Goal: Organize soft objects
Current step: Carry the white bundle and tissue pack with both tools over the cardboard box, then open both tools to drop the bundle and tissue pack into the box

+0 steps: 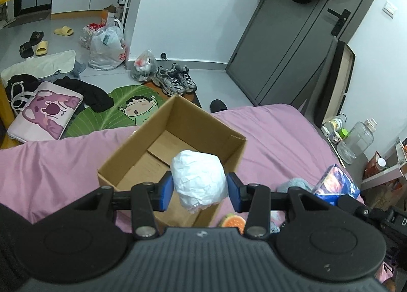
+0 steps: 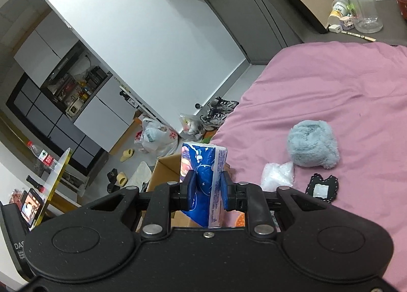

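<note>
My left gripper (image 1: 201,191) is shut on a crumpled white plastic bundle (image 1: 199,177), held over the near edge of an open cardboard box (image 1: 142,139) that stands empty on the pink bed. My right gripper (image 2: 206,190) is shut on a blue tissue pack (image 2: 203,164), upright between the blue pads; the same tissue pack (image 1: 335,182) shows at the right of the left wrist view. The box's corner (image 2: 165,167) sits just beyond it. A fluffy pale blue ball (image 2: 313,147), a clear plastic packet (image 2: 277,173) and a black lace-edged patch (image 2: 323,187) lie on the bed.
An orange burger-shaped soft toy (image 1: 232,220) lies by the box's near corner. The pink bedsheet (image 1: 279,134) stretches to the right. Beyond the bed's edge the floor holds a cartoon mat (image 1: 127,111), sneakers (image 1: 175,81), plastic bags (image 1: 106,47) and clothes. A big clear bottle (image 2: 361,4) stands on the bedside shelf.
</note>
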Demonstrator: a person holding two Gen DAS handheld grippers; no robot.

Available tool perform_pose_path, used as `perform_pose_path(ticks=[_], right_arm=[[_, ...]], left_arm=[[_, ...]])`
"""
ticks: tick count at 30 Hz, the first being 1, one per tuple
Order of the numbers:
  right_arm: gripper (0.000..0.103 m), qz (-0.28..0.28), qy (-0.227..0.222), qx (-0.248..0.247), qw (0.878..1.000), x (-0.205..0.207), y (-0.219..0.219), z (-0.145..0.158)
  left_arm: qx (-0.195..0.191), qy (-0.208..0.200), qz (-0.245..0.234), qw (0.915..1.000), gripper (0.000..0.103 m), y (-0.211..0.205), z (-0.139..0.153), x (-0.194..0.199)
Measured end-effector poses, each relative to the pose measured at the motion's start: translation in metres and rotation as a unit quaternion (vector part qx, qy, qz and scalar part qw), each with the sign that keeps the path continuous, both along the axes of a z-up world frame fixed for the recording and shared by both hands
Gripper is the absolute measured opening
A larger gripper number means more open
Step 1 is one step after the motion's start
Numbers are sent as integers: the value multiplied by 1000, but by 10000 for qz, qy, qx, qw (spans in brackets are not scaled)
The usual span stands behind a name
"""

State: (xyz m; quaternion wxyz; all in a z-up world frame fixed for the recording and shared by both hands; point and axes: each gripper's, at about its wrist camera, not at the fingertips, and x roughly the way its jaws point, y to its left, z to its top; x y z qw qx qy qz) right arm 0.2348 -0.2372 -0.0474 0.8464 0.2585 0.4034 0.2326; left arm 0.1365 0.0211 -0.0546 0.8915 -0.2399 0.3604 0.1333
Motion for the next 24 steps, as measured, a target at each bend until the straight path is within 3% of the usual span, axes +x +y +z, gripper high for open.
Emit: perform_pose_path(ticks=[15, 24], right_arm=[[20, -176, 117, 624, 9978, 14, 46, -10], [20, -192, 335, 514, 9979, 28, 77, -26]], left_arm=[[93, 143, -67, 9998, 44, 44, -16, 28], [19, 266, -223, 9994, 44, 58, -26, 60]])
